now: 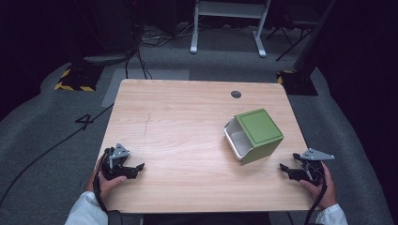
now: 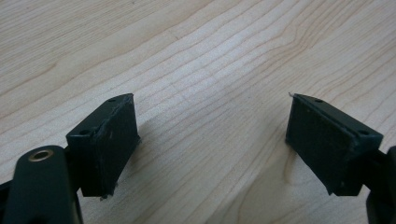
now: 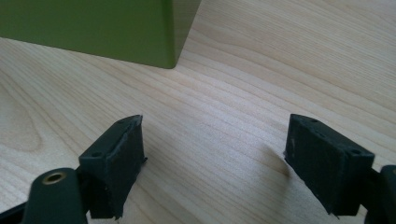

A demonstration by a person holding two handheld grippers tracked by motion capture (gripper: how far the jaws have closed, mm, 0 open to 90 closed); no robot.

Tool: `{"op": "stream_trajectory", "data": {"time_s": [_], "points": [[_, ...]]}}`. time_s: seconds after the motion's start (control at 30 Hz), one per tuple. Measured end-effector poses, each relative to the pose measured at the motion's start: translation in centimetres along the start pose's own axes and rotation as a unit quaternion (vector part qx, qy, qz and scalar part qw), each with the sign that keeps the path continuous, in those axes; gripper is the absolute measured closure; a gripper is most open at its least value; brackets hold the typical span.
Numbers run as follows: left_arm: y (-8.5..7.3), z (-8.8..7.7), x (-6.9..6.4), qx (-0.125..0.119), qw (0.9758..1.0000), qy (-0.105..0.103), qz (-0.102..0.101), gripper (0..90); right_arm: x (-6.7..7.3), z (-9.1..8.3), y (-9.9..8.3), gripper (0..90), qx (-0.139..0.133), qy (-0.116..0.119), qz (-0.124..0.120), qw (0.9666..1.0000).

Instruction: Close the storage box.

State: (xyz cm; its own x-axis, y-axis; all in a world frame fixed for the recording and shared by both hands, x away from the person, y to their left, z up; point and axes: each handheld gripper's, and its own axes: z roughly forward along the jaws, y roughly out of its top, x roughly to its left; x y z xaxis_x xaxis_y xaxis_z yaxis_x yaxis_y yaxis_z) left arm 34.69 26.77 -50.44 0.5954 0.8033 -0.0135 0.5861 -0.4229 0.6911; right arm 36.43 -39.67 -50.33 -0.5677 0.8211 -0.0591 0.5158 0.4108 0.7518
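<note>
Wooden bench (image 1: 187,117), both hand-held grippers sitting idle, jaws spread, nothing gripped.
Left hand-held gripper (image 1: 136,168) is resting near-left; green box (image 1: 258,133) is lying tipped, white inside facing left, mid-right; right hand-held gripper (image 1: 287,169) is waiting just beside it. I'd be pinching a smooth flat wall squarely, slowly.

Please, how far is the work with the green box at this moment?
Nothing looks done yet. The green box with the white inside lies on its side on the light wooden table, its opening facing left. Nothing is in hand: the left tool and the right tool rest near the table's front edge, jaws open and empty. The right tool is nearer the box but apart from it. Reaching and gripping the box remain.
</note>
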Motion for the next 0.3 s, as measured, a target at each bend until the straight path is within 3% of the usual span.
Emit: {"op": "stream_trajectory", "data": {"time_s": [0.3], "points": [[0.00,0.00,0.00,0.000,1.0000,0.000,0.000,17.0,0.01,-0.01,0.00,19.9,0.000,0.001,-0.001,1.0000]]}}
